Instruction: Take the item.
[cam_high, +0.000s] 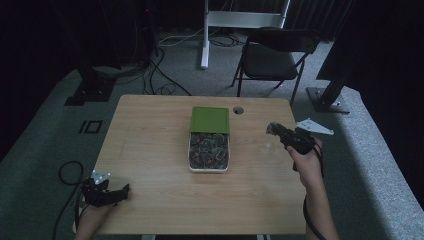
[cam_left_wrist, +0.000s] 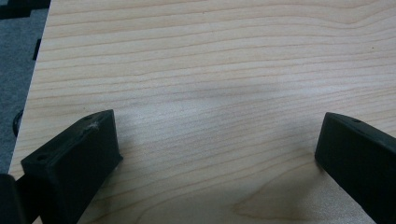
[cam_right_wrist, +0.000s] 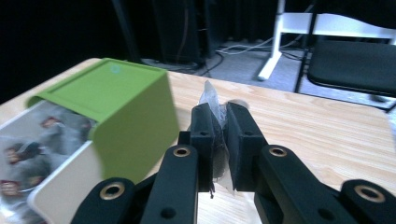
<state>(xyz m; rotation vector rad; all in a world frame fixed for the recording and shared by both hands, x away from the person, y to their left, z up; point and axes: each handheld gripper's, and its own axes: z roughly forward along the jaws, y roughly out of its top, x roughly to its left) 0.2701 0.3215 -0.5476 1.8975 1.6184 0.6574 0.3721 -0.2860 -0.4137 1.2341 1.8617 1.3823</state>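
Observation:
A white box (cam_high: 208, 169) with a green lid (cam_high: 210, 119) slid back over its far half sits mid-table, and several dark printed packets (cam_high: 208, 150) lie in its uncovered part. The box (cam_right_wrist: 60, 196) and lid (cam_right_wrist: 116, 93) appear close at the left of the right gripper view. My right gripper (cam_high: 274, 131), held in a hand right of the box, is shut (cam_right_wrist: 219, 112) on a thin clear plastic wrapper (cam_right_wrist: 212, 99) that sticks up between its jaws. My left gripper (cam_high: 125, 189) rests at the table's front left corner, open (cam_left_wrist: 219, 149) over bare wood with nothing between its jaws.
The wooden table (cam_high: 150, 140) has a round cable hole (cam_high: 238, 110) just behind the box. A black folding chair (cam_high: 275, 55) and a white desk frame (cam_high: 205, 35) stand beyond the far edge. Cables lie on the grey floor (cam_high: 160, 80).

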